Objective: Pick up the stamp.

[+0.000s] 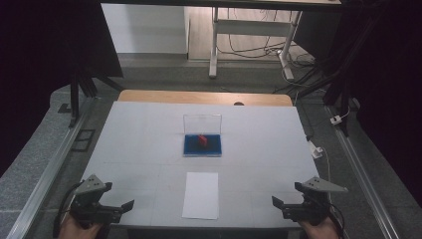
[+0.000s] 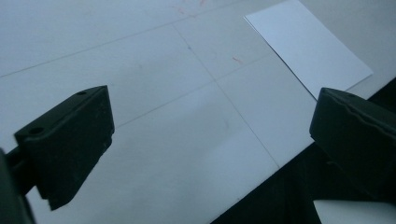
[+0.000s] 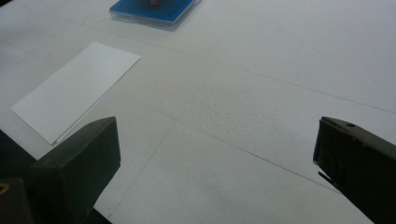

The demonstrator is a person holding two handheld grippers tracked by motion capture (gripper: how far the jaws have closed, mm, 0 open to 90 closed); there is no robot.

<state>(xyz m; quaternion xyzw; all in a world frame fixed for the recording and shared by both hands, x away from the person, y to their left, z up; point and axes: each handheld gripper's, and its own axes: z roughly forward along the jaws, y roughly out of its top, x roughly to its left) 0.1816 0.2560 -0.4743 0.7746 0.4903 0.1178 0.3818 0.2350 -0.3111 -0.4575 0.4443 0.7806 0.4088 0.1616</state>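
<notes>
At the middle of the white table (image 1: 149, 144) sits a clear case (image 1: 202, 135) with a blue base, its lid standing upright along the far edge, and a small red object (image 1: 202, 141) lies on the blue base; what that object is cannot be told. Toward 6 o'clock from the case, near the table's front edge, a white sheet of paper (image 1: 200, 195) lies flat, apart from the case.

Down at 7 o'clock in the high view, the left gripper (image 1: 119, 209) rests at the table's near corner, held by a hand (image 1: 74, 230), its black jaws spread wide with nothing between them. Its own view shows bare table between the jaws and the paper (image 2: 308, 44) at 1 o'clock.

Over at 5 o'clock, the right gripper (image 1: 279, 205) sits at the opposite near corner, jaws likewise wide apart and empty. Its own view shows the paper (image 3: 77, 91) at 10 o'clock and the blue base (image 3: 154, 10) at 11 o'clock.
</notes>
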